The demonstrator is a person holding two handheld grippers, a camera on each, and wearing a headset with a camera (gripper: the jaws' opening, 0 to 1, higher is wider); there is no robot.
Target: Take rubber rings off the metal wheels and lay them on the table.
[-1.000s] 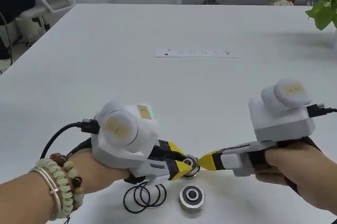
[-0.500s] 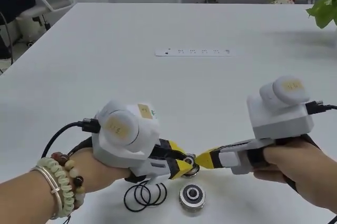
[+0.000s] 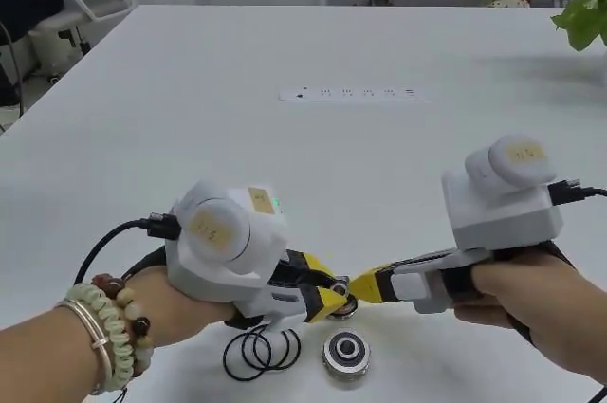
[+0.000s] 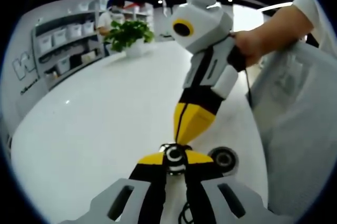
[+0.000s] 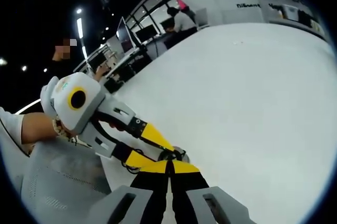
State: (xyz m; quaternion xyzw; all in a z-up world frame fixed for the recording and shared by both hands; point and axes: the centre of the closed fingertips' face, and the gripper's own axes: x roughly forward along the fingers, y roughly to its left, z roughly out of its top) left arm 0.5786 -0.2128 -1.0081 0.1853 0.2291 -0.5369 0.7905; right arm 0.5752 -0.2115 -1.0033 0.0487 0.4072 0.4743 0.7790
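Nearest the person, a few black loose rings (image 3: 261, 351) are lying overlapped on the desk (image 3: 285, 166). A spare wheel (image 3: 346, 354) is sitting flat just beside them.

Just beyond, the left tongs (image 3: 332, 301) are clamping the held wheel (image 4: 174, 155) between their yellow tips, low over the desk. The right tongs (image 3: 365, 287) are pointing in from the opposite side. Their jaws are pressed together into a point that is touching the wheel's rim. Whether any of the rubber ring is pinched between those tips is too small to tell.

The step in hand looks like peeling that ring off the held wheel. To do it well, the left tongs should be gripping firmly without covering the rim, so the rubber is free to slide. The right tongs should be catching only the edge of the rubber, then rolling it off sideways with a steady pull, not a jerk, since a jerk could twist the wheel out of the grip. Working low over the desk means a slipped wheel is not rolling far. The freed ring belongs next to the loose rings, clear of the spare wheel.

Farther off, a power strip (image 3: 356, 94) is lying well apart from the work.
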